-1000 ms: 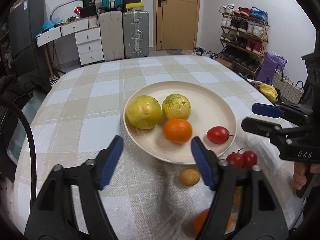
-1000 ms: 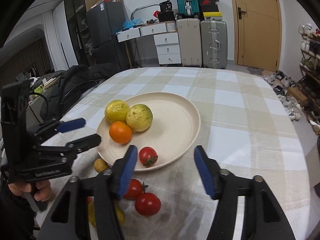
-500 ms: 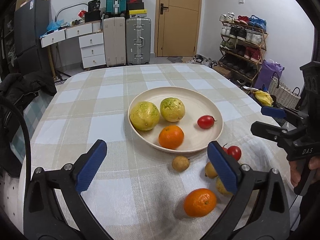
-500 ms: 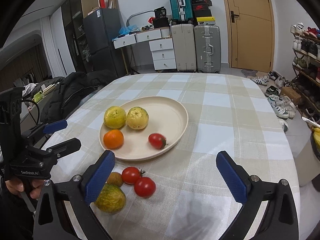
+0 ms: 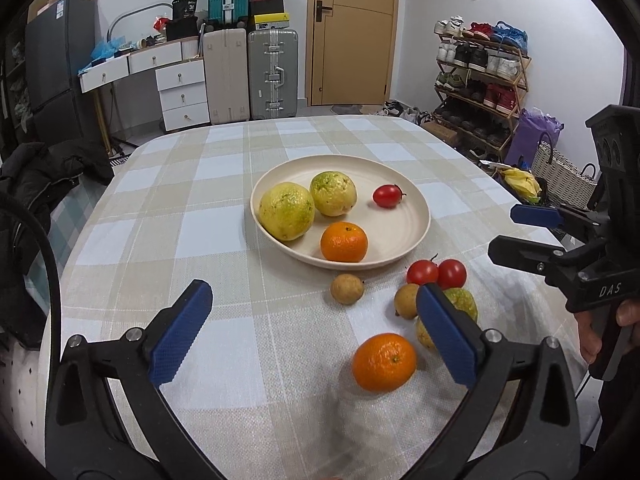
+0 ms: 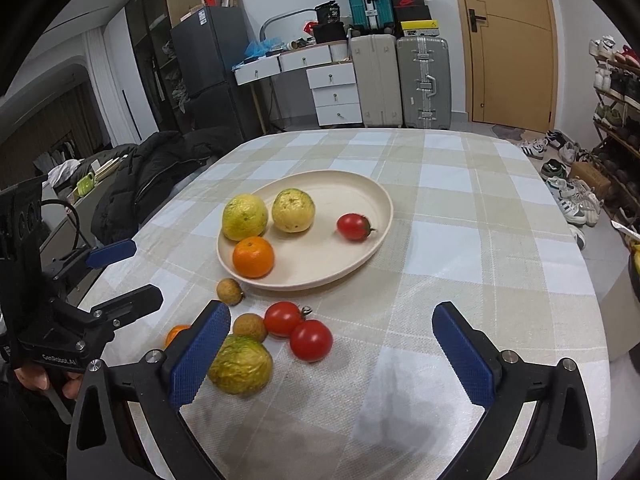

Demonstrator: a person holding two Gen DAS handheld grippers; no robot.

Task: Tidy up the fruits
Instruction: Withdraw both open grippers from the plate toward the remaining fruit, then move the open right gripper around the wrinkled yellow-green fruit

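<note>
Where checked cloth covers the counter [image 5: 224, 208], suitcases [image 5: 272, 74] by a door [image 5: 352, 36]; "DAS" on right gripper [image 5: 532, 232]; both grippers' fingers released, empty.

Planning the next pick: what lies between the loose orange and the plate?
In the left wrist view, a small brown fruit sits between the loose orange and the plate.

Table [image 5: 168, 216] under checked cloth, filling mid-frame. Cream plate [image 5: 416, 216] at centre. Lower right on the cloth: orange [image 5: 383, 362], two tomatoes [image 5: 436, 273], two small brown fruits [image 5: 347, 289], green-yellow fruit [image 6: 240, 365].
</note>
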